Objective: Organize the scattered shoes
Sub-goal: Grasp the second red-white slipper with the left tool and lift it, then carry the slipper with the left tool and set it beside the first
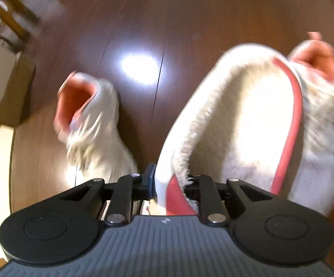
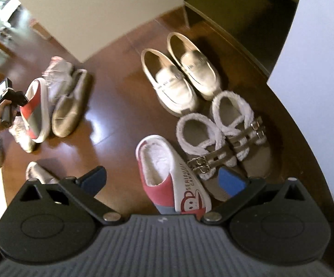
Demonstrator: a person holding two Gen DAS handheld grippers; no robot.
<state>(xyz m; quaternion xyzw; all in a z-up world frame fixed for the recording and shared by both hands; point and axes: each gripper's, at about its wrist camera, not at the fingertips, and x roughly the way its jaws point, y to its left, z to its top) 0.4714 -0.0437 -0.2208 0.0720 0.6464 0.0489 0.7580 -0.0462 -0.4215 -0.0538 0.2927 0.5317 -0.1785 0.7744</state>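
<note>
While blur smears its view, left gripper (image 1: 154, 185) pinching slipper (image 1: 243, 124) rim, far finger hidden, right gripper (image 2: 164, 180) spread empty.

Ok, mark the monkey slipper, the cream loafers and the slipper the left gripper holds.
monkey slipper (image 2: 167, 173): right wrist view, fleece insole.
cream loafers (image 2: 173, 85): right wrist view, left shoe's vamp.
held slipper (image 1: 243, 120): left wrist view, fleece lining.

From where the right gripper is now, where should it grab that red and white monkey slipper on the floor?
Take the red and white monkey slipper by the fleece-lined collar at its open heel end. It lies upright, opening facing up, so one finger can probably drop inside and one outside the rim. Come from above on its free left side; the buckle slippers crowd the right. The right gripper is already open.
</note>
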